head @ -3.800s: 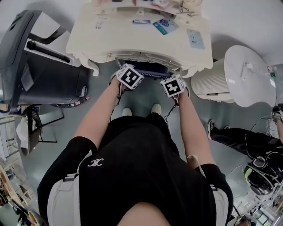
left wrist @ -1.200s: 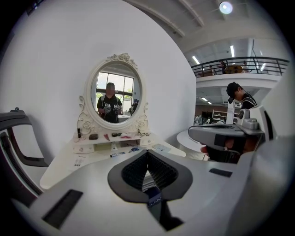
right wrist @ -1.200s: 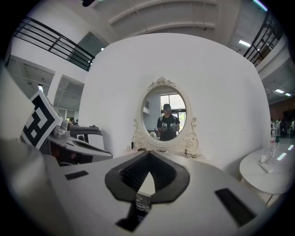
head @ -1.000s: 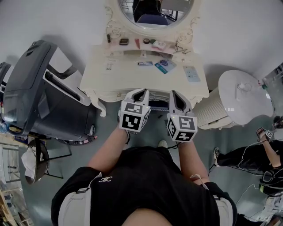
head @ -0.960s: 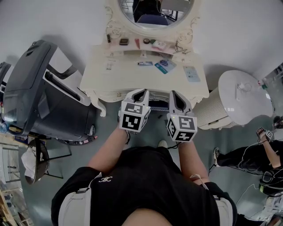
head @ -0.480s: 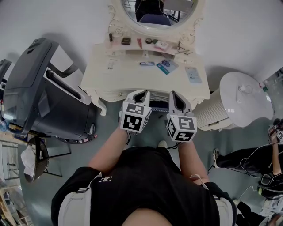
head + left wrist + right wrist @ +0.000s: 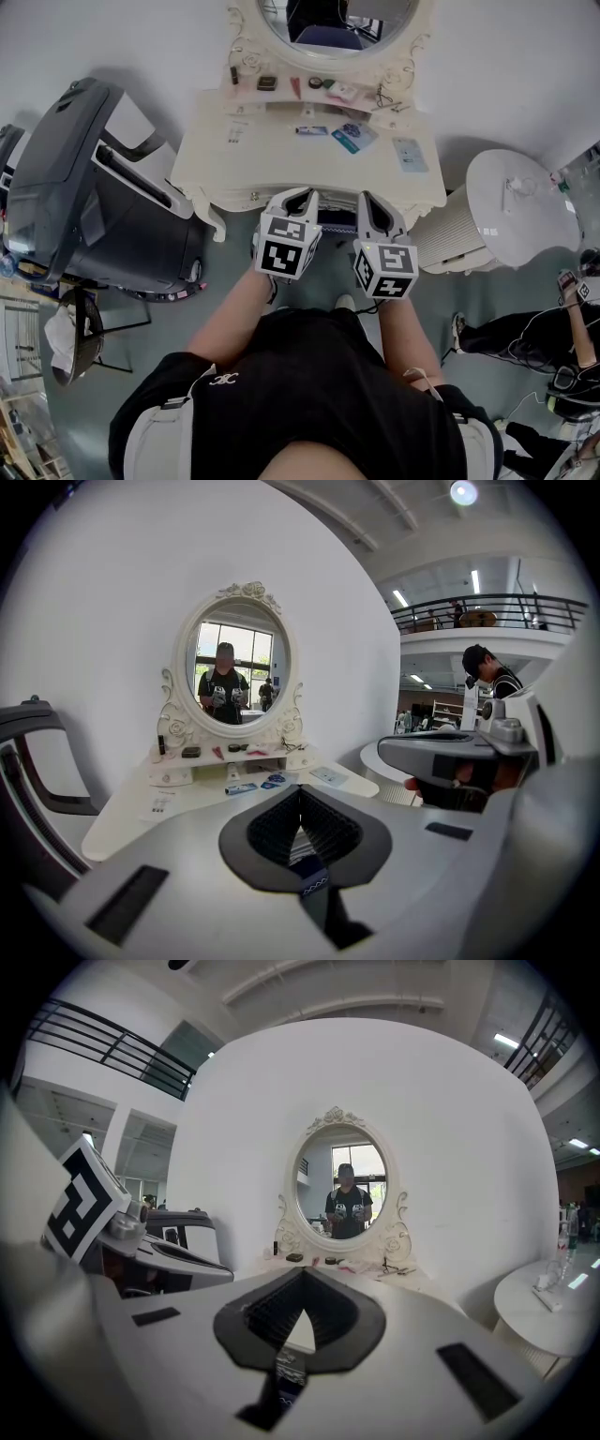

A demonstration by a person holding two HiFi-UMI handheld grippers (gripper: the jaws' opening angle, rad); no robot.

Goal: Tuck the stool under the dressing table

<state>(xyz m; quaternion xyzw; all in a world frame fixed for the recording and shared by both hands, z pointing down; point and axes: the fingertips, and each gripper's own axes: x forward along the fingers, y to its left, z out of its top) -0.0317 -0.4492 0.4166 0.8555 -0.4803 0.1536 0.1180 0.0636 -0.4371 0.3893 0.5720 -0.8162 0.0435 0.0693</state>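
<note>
Both grippers are clenched with nothing in them. In the left gripper view, the left gripper (image 7: 300, 794) has its ribbed black pads pressed together to a point. In the right gripper view, the right gripper (image 7: 300, 1277) shows the same closed wedge. From the head view the two sit side by side, apart, in front of the person's chest. The left gripper (image 7: 302, 195) and the right gripper (image 7: 368, 199) both point toward 12 o'clock. Each carries a cube with black-and-white square markers.

The dressing table (image 7: 281, 155) stands at 12 o'clock. It is cream and glossy, with a scalloped, carved front edge and curved legs. An oval mirror (image 7: 337, 19) in an ornate moulded frame rises at its back. Small cards, packets and cosmetics lie scattered on the top.

The stool (image 7: 335, 219) is under the table. Only a dark blue sliver of it shows below the front edge, between the two grippers.

A bulky dark grey unit (image 7: 84, 187) with smooth moulded panels stands at 9 o'clock, just beside the table. At 3 o'clock is a white ribbed cylinder (image 7: 448, 234), and a smooth round white side table (image 7: 525, 197) is beyond it. Another person (image 7: 553, 328) is at about 4 o'clock, on the grey floor.
</note>
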